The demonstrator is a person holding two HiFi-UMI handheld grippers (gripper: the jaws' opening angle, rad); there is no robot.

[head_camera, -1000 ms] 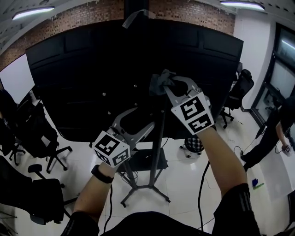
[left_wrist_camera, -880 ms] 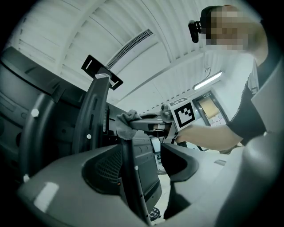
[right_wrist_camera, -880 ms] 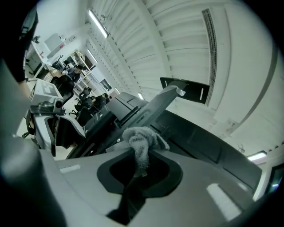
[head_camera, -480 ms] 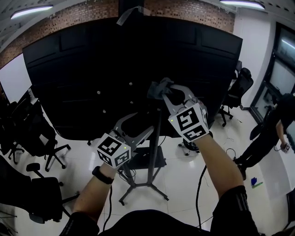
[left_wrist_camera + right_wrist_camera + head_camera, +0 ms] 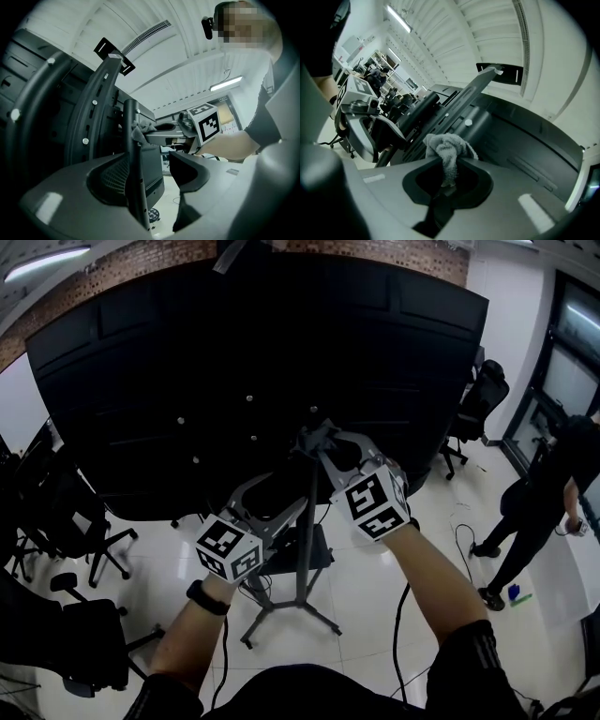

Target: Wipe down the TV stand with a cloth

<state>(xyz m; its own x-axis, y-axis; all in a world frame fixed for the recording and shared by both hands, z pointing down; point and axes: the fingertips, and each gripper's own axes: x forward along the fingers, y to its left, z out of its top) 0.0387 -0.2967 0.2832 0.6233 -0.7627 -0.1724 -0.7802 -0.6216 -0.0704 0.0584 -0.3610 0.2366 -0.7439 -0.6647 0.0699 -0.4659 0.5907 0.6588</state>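
I'm pinching the cloth (image 5: 449, 149) tight in the right gripper (image 5: 447, 164), pressing it on the TV stand's pole (image 5: 302, 554) behind the screen, left gripper (image 5: 157, 161) gaping loosely around that pole lower down; I'm favouring firm, full-length strokes.

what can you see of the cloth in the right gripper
The cloth is a small grey, terry-looking rag, bunched into a crumpled wad. The right gripper is shut on its lower part, so the rest puffs out past the jaw tips. From the left gripper view it looks pressed against the dark upright stand pole.
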